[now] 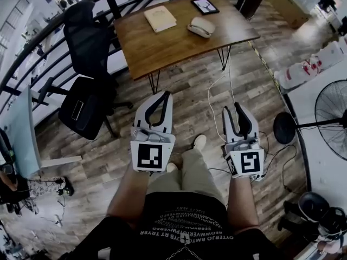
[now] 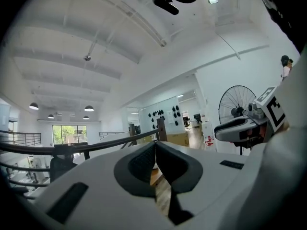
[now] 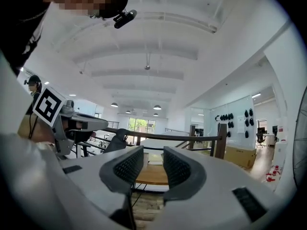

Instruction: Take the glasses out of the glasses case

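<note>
The glasses case [image 1: 201, 27], a pale grey oval, lies closed on the wooden table [image 1: 162, 50] at the far side of the room; no glasses are visible. Both grippers are held level at waist height, well short of the table. My left gripper [image 1: 166, 95] has its tips touching and nothing between them; in the left gripper view its pads [image 2: 144, 162] meet at the front. My right gripper [image 1: 238, 108] stands open, with an empty gap between its ribbed pads [image 3: 129, 166]. The table edge [image 3: 151, 174] shows through that gap.
A beige book [image 1: 160, 18] and a dark tablet [image 1: 205, 5] also lie on the table. A black office chair [image 1: 87, 91] stands left of it, a curved railing [image 1: 49, 31] behind, and a floor fan [image 1: 331, 118] at the right. Cables [image 1: 217, 107] trail over the wooden floor.
</note>
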`<state>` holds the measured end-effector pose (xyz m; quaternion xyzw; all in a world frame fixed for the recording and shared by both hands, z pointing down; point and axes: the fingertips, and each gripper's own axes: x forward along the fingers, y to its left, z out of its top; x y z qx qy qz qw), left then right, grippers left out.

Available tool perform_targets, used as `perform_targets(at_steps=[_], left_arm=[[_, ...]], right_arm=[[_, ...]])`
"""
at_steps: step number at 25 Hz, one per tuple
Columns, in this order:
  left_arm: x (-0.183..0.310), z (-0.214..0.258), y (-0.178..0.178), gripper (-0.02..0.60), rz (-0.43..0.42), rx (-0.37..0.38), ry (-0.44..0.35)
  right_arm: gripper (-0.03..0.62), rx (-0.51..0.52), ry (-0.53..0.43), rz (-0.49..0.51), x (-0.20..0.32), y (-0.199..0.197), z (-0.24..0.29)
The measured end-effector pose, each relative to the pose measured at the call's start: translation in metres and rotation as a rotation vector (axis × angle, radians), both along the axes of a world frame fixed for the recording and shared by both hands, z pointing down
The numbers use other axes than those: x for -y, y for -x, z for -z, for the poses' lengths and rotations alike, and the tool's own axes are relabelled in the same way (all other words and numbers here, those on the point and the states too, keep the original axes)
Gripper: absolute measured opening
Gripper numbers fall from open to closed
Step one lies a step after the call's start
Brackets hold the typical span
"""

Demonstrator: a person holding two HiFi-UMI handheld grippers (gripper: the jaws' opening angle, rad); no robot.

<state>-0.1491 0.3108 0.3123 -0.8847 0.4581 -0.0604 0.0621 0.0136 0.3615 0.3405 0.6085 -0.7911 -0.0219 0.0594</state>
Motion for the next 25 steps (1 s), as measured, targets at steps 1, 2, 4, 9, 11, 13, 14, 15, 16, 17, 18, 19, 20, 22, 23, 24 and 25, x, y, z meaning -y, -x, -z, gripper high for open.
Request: perform_targets(at_steps=[1,2,4,9,11,13,14,15,16,17,18,19,20,22,23,24,25], left_arm=[[0.004,-0.002,-0.005,0.029,-0.006,0.007,0.002],[0.009,-0.004,-0.011,0.029,-0.010,0.011,0.006],[0.022,-0.006,-0.020,0.029,-0.012,0.015,0.015],[0.060,-0.009,-0.042,0.029,-0.003,0.007,0.026],[0.076,-0.013,-0.051,0.029,0.003,0.008,0.032],[0.092,-0.015,-0.060,0.029,0.008,0.008,0.040],[0.100,-0.017,-0.065,0.029,0.006,0.015,0.042],[0.107,-0.018,-0.071,0.029,0.001,0.028,0.042],[0.113,-0.018,-0.076,0.029,-0.004,0.040,0.040],[0.119,-0.017,-0.081,0.029,-0.007,0.048,0.038],[0.124,-0.015,-0.085,0.029,-0.006,0.050,0.034],[0.130,-0.013,-0.088,0.029,-0.002,0.047,0.031],[0.135,-0.011,-0.090,0.029,0.004,0.042,0.029],[0.145,-0.010,-0.093,0.029,0.016,0.029,0.037],[0.150,-0.010,-0.095,0.029,0.021,0.023,0.043],[0.154,-0.011,-0.097,0.029,0.025,0.018,0.047],[0.157,-0.011,-0.099,0.029,0.030,0.015,0.049]], right_arm=[[0.126,0.000,0.003,0.001,0.004,-0.003,-0.002],[0.136,0.002,0.005,0.002,0.010,-0.007,-0.003],[0.138,0.013,0.010,0.006,0.023,-0.016,-0.004],[0.139,0.014,0.030,0.023,0.063,-0.035,-0.012],[0.140,0.013,0.042,0.032,0.079,-0.044,-0.016],[0.140,0.009,0.049,0.040,0.094,-0.051,-0.017],[0.140,0.008,0.050,0.042,0.102,-0.055,-0.017],[0.139,0.010,0.053,0.044,0.110,-0.059,-0.017],[0.140,0.014,0.055,0.045,0.117,-0.064,-0.016],[0.140,0.019,0.055,0.046,0.124,-0.067,-0.014],[0.140,0.022,0.052,0.049,0.132,-0.070,-0.012],[0.140,0.023,0.048,0.053,0.139,-0.072,-0.010],[0.140,0.022,0.044,0.059,0.145,-0.074,-0.008],[0.140,0.015,0.042,0.073,0.155,-0.076,-0.006],[0.139,0.015,0.043,0.080,0.160,-0.077,-0.006],[0.140,0.016,0.045,0.087,0.164,-0.079,-0.007],[0.140,0.018,0.046,0.093,0.169,-0.082,-0.007]])
